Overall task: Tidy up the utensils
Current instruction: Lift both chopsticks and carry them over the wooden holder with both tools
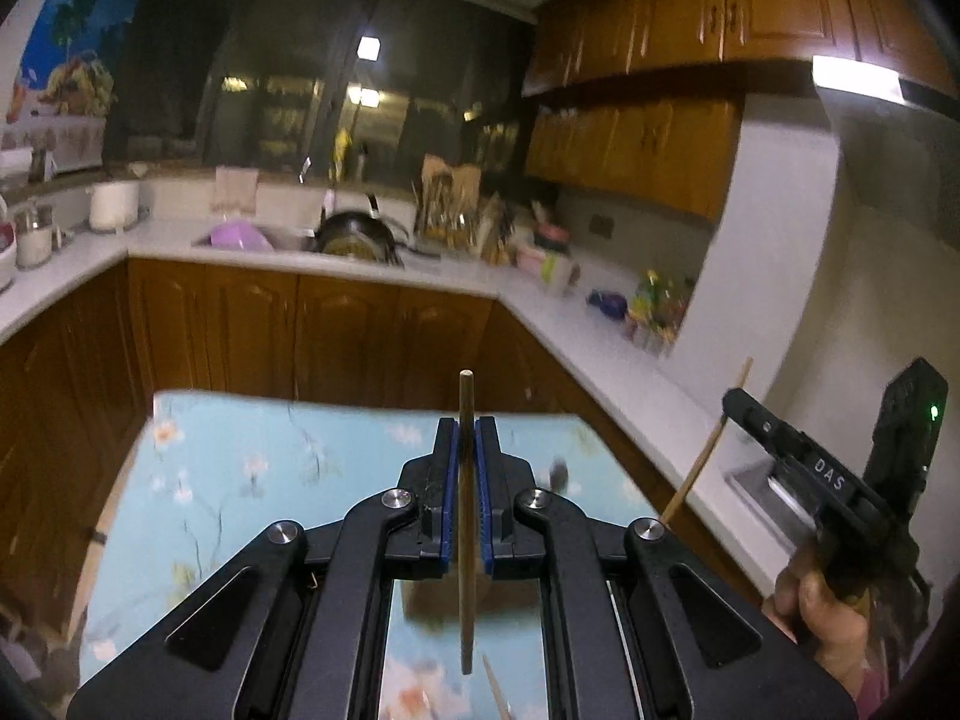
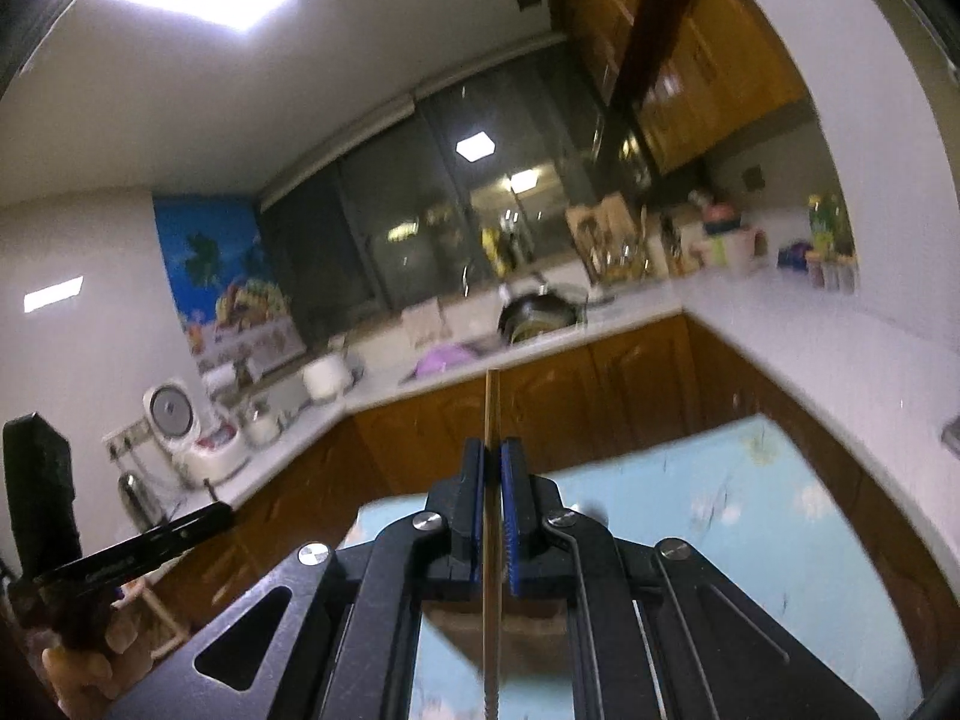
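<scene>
Jaws of both grippers are clamped, each on a single chopstick. Between the blue pads of the left gripper stands a dark wooden chopstick, gripped near its middle, with one end rising above the fingertips and the other hanging below the pads over the tabletop, which carries a light blue floral cover. The right gripper holds a paler, thinner chopstick in the same manner; its upper end projects past the fingertips and its lower end shows a ribbed section. In the left wrist view this second chopstick appears tilted at the right edge, well apart from the first. A mid-length grip probably serves to balance each stick and limit swing or rotation during transport. Both sticks are raised off the tabletop, which suggests a carry phase toward a storage point; no utensil holder can be confirmed near the grippers. A wooden rack with utensils stands on the far counter beside the sink, but motion blur prevents judging whether it is the destination. Thin round sticks may slip or pivot under light clamping, so pad pressure should be kept steady.
</scene>
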Motion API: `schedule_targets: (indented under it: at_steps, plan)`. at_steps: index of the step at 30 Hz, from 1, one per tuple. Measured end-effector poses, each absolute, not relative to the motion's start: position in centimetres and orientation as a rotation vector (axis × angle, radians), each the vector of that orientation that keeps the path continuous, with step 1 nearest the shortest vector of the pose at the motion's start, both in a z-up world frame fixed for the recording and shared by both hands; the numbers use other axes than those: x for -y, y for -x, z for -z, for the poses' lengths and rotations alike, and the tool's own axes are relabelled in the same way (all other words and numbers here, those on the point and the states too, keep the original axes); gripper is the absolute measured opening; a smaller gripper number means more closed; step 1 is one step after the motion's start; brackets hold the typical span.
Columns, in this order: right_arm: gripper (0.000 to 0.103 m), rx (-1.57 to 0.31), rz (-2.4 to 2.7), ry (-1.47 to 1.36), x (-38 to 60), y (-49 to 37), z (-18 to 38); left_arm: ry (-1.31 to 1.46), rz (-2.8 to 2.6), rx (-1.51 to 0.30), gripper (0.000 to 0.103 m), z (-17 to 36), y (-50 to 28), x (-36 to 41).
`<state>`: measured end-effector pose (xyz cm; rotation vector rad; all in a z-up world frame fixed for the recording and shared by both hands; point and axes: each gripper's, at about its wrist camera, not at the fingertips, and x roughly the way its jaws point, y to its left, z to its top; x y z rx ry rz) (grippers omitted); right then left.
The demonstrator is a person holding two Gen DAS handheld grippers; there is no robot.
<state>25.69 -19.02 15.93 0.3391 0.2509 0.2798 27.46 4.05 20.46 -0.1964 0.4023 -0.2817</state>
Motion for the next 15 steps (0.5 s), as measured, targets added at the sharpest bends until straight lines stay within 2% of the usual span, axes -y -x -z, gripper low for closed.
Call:
schedule_targets:
  at_steps: [8,15]
  plan:
    - [0.006,-0.162,-0.2,-0.379,20.4,-30.9,-16.6,0.24,0.193,-0.315,0.005,-21.2,-33.1,-4.4]
    - [0.006,-0.207,-0.156,-0.362,20.2,-33.7,-13.1,0.269,0.157,-0.377,0.005,-15.9,-36.4,-3.9]
